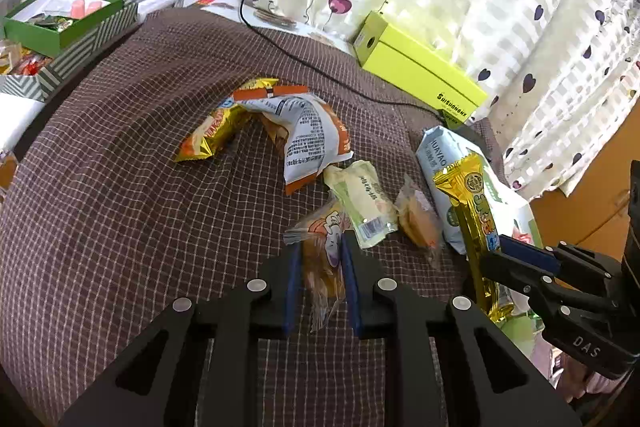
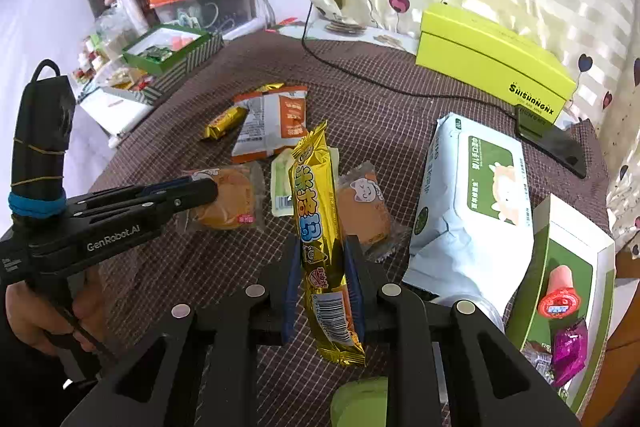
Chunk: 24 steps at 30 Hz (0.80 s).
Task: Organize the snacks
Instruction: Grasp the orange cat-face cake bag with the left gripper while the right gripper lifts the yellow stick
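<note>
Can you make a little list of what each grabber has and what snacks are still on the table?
left gripper: closed on a small round cake in a clear wrapper
right gripper: shut on a long gold snack bar
still on the cloth: orange-and-white packet, small gold packet, pale green packet, cat-sticker cake
not a snack: wet wipes pack, lime green box
surface: brown checked cloth
</note>
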Each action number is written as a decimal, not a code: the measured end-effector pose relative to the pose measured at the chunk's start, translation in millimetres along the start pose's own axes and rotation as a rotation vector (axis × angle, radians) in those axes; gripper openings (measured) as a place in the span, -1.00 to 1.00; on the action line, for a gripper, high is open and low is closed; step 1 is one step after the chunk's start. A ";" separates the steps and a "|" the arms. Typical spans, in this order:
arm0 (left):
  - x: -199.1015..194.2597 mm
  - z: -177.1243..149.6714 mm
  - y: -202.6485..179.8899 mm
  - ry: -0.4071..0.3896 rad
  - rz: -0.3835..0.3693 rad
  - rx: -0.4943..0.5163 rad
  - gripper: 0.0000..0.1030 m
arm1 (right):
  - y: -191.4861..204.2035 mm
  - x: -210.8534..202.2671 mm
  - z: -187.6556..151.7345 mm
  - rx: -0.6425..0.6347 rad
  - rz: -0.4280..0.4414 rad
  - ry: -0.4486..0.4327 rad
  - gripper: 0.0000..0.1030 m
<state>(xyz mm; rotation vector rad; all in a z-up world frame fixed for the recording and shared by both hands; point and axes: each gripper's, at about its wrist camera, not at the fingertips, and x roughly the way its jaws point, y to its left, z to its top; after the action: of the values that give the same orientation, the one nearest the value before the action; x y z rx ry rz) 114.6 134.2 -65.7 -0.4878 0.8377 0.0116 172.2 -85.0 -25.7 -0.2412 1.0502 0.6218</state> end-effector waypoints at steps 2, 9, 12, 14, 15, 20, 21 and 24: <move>-6.2 -0.4 -2.1 -0.008 0.003 0.004 -0.61 | 1.4 -4.9 -0.9 0.000 0.000 -0.010 -0.59; -31.7 -4.0 -17.0 -0.039 0.008 0.039 -0.61 | 5.1 -25.7 -6.0 0.007 -0.003 -0.045 -0.59; -41.7 -5.4 -25.7 -0.051 -0.002 0.056 -0.61 | 7.6 -35.5 -8.1 0.007 -0.005 -0.062 -0.59; -48.1 -6.4 -31.8 -0.058 -0.008 0.067 -0.61 | 8.4 -42.8 -9.9 0.008 -0.007 -0.075 -0.59; -50.1 -6.5 -33.9 -0.060 -0.009 0.071 -0.61 | 8.7 -46.4 -11.1 0.009 -0.008 -0.081 -0.59; -62.2 -7.0 -51.4 -0.074 -0.020 0.107 -0.61 | 4.5 -65.0 -17.3 0.025 -0.018 -0.115 -0.59; -63.9 -7.1 -55.3 -0.076 -0.024 0.115 -0.61 | 2.7 -68.1 -18.8 0.030 -0.020 -0.120 -0.59; -67.0 -7.3 -67.3 -0.079 -0.034 0.137 -0.61 | -3.8 -75.7 -24.5 0.047 -0.030 -0.130 -0.59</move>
<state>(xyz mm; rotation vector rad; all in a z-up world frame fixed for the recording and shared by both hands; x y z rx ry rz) 77.5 83.3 5.7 -0.3697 0.7467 -0.0570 130.3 -127.0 27.4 -0.1725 0.9329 0.5774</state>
